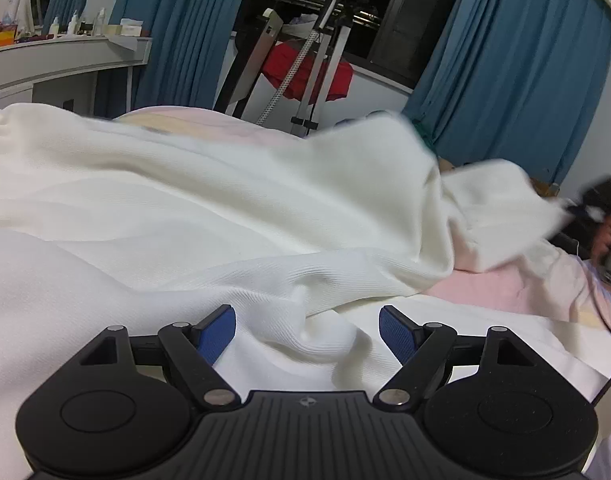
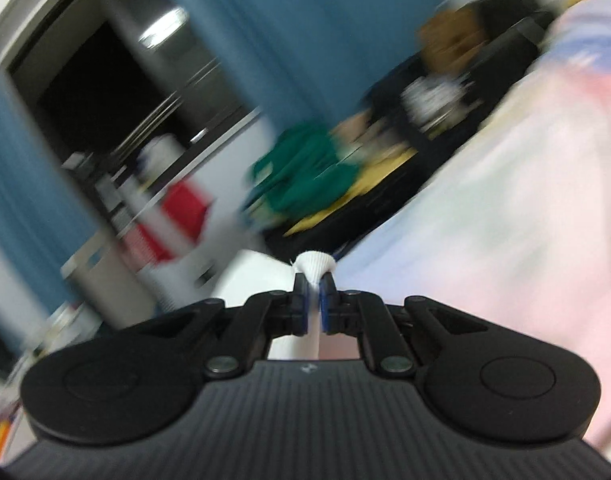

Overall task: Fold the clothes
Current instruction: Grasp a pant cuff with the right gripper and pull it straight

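A white knit garment [image 1: 193,208] lies spread over the bed, bunched into folds in front of me. My left gripper [image 1: 307,330] is open, its blue pads on either side of a raised fold of the garment without closing on it. My right gripper [image 2: 314,280] is shut on a pinch of the white garment [image 2: 314,266], which sticks out above the fingertips. In the left wrist view the right gripper [image 1: 597,204] shows at the far right, pulling a corner of the garment up off the bed. The right wrist view is blurred by motion.
A pink and pastel bedsheet [image 1: 505,292] lies under the garment. Behind the bed stand a metal rack with a red cloth [image 1: 305,72], blue curtains [image 1: 505,60] and a white dresser [image 1: 65,60] with bottles. A green cloth [image 2: 305,168] lies on a cluttered surface.
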A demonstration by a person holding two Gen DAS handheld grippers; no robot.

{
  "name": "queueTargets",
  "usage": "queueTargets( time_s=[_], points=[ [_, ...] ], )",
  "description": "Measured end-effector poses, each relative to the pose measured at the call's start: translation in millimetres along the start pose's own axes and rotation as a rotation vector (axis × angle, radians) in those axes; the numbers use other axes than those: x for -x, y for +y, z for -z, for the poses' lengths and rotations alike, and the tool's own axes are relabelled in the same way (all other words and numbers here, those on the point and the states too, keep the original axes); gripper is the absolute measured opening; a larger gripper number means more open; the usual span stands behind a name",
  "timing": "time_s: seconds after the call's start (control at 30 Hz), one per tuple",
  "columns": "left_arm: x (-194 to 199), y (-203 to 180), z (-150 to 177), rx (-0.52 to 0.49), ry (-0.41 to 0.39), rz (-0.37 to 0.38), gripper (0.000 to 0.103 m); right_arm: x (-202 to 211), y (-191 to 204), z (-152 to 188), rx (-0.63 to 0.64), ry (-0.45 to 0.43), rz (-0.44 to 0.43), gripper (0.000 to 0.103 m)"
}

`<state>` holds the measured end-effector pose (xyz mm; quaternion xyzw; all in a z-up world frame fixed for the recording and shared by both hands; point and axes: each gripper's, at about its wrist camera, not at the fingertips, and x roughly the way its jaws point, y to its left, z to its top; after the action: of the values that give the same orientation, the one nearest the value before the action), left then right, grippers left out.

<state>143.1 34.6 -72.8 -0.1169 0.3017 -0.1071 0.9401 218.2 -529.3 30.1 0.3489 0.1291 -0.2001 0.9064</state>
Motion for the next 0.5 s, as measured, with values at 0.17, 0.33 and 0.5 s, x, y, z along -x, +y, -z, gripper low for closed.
queueTargets(
  time_s=[0.17,0.33,0.5],
  points=[
    [-3.2,-4.2,-1.1,-0.033,0.001,-0.005,0.081,25.2,-88.8,-38.4,-0.065,-0.054,0.193,0.008],
    [-5.8,-6.0,-4.8,-0.051,-0.005,-0.013,0.081,43.4,-104.8,-60.9,-0.034,-0.087,0.206,0.008],
    [0.6,-12.2,-3.2,-0.07,-0.007,-0.011,0.081,50.3,-133.1,-66.7,-0.092,-0.108,0.23,0.008]
  ],
)
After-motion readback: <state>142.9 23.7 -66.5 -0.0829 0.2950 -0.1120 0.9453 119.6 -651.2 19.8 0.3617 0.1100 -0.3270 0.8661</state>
